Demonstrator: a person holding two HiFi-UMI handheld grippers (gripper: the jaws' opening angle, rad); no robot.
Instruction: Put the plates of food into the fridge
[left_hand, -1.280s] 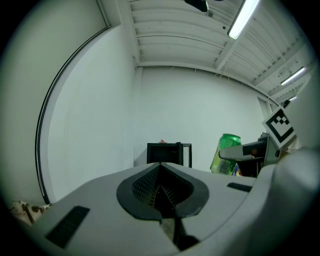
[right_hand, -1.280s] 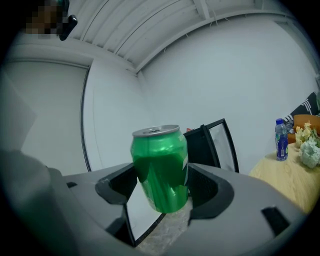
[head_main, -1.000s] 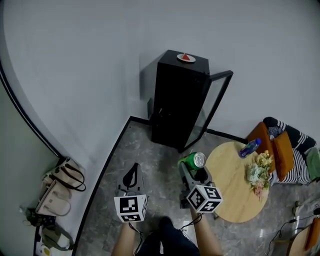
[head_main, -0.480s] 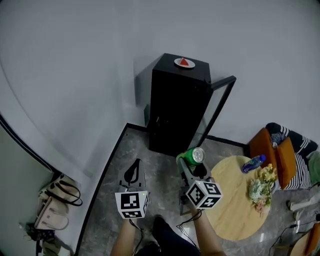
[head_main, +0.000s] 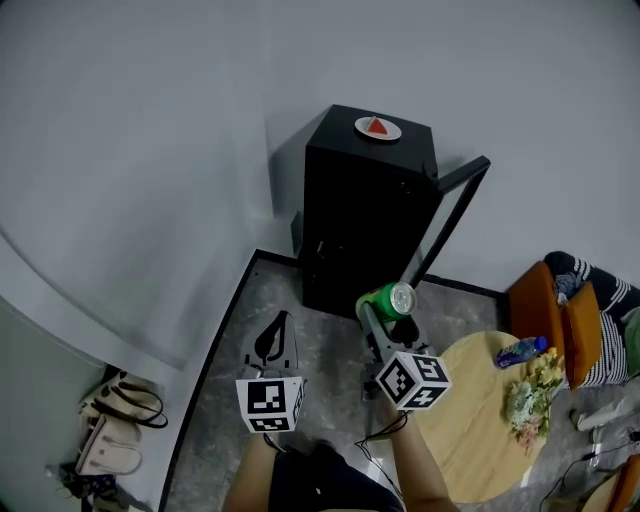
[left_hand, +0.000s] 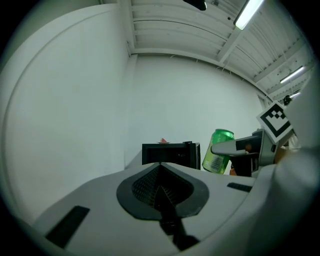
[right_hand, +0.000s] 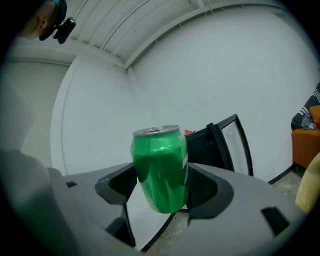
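A black fridge (head_main: 362, 215) stands against the white wall with its glass door (head_main: 448, 222) swung open to the right. On its top rests a small white plate (head_main: 378, 127) with a red slice of food. My right gripper (head_main: 388, 318) is shut on a green drinks can (head_main: 388, 300), held upright in front of the fridge; the can (right_hand: 161, 167) fills the right gripper view between the jaws. My left gripper (head_main: 274, 341) is shut with nothing in it, level with the right one. In the left gripper view the fridge (left_hand: 170, 153) lies straight ahead and the can (left_hand: 218, 151) shows at the right.
A round wooden table (head_main: 490, 415) stands at the right with a blue bottle (head_main: 520, 351) and flowers (head_main: 530, 390). An orange chair (head_main: 558, 320) is beyond it. Bags (head_main: 115, 425) lie on the floor at the left.
The view has closed in on the fridge, and both grippers have moved forward with it. The right gripper still holds the can.
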